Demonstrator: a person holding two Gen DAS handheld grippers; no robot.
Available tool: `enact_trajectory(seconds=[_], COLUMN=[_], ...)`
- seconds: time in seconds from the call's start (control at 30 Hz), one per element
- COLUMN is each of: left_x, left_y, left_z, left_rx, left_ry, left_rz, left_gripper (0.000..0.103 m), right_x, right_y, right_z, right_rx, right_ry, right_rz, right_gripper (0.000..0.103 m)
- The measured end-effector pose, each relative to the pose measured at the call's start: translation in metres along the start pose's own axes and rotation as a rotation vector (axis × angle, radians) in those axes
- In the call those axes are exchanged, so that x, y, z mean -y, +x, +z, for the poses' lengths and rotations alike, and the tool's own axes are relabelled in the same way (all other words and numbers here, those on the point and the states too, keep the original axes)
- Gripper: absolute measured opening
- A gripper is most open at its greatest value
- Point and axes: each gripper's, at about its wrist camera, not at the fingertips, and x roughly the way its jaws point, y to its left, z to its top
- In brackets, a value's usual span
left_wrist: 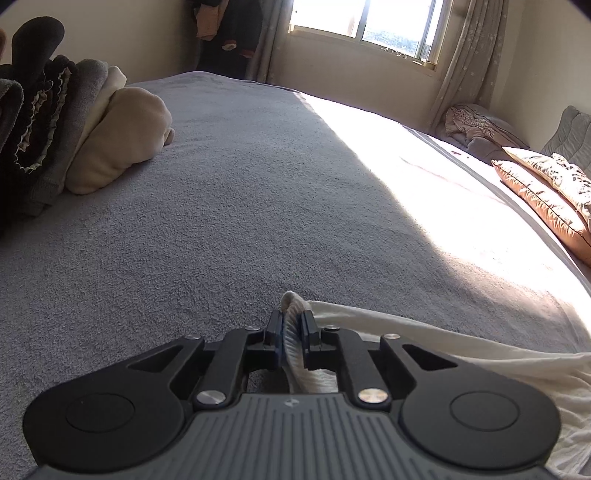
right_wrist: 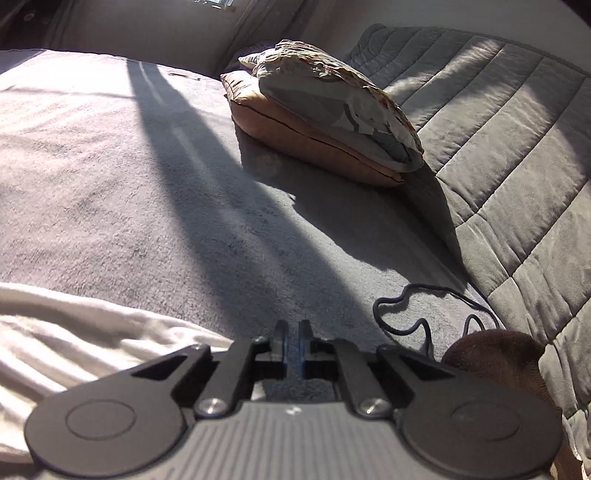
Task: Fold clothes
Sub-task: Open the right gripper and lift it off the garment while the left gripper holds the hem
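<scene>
The left gripper has its two fingers pressed close on a ribbed edge of a cream cloth. The cloth sticks up a little between the fingers and also hangs down behind them. From there it runs off to the right, low over the grey bed cover, and bunches up at the right edge of the left view.

The right gripper has its fingers almost together, with only a thin gap between them. No cloth shows in that gap; only grey cover can be seen there. The same cream cloth lies crumpled on the bed just to the left of this gripper, and part of it goes under the gripper body. I cannot tell if it touches the fingers.

A stack of folded clothes sits at the far left of the bed, well apart from the left gripper. Two pillows lie one on top of the other near a grey quilted headboard. A thin black cord curls on the cover near the right gripper, beside a brown cloth thing. Sun from a window makes a bright patch across the bed.
</scene>
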Motion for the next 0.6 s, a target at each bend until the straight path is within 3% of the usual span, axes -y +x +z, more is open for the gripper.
enact_trajectory(seconds=[0.03, 0.13, 0.17, 0.37, 0.53, 0.6], left_x=[-0.004, -0.016, -0.018, -0.021, -0.033, -0.038], left_y=[-0.002, -0.013, -0.018, -0.057, -0.089, -0.102], left_z=[0.003, 0.010, 0.012, 0.008, -0.015, -0.024], left_rx=[-0.002, 0.008, 0.009, -0.030, -0.081, -0.101], left_ry=[-0.023, -0.088, -0.104, -0.136, -0.144, -0.147], left_rz=[-0.012, -0.026, -0.027, -0.039, -0.051, -0.057], left_gripper=[0.015, 0.037, 0.040, 0.041, 0.043, 0.044], right_x=[0.004, 0.012, 0.012, -0.013, -0.066, -0.085], right_y=[-0.011, -0.045, -0.057, -0.132, -0.180, -0.193], right_z=[-0.002, -0.012, -0.016, -0.046, -0.057, -0.057], right_rx=[0.007, 0.012, 0.008, -0.020, 0.007, 0.024], right_ry=[0.020, 0.018, 0.003, 0.036, 0.000, -0.022], right_rz=[0.027, 0.097, 0.129, 0.459, 0.629, 0.690], right_gripper=[0.033, 0.036, 0.036, 0.036, 0.035, 0.029])
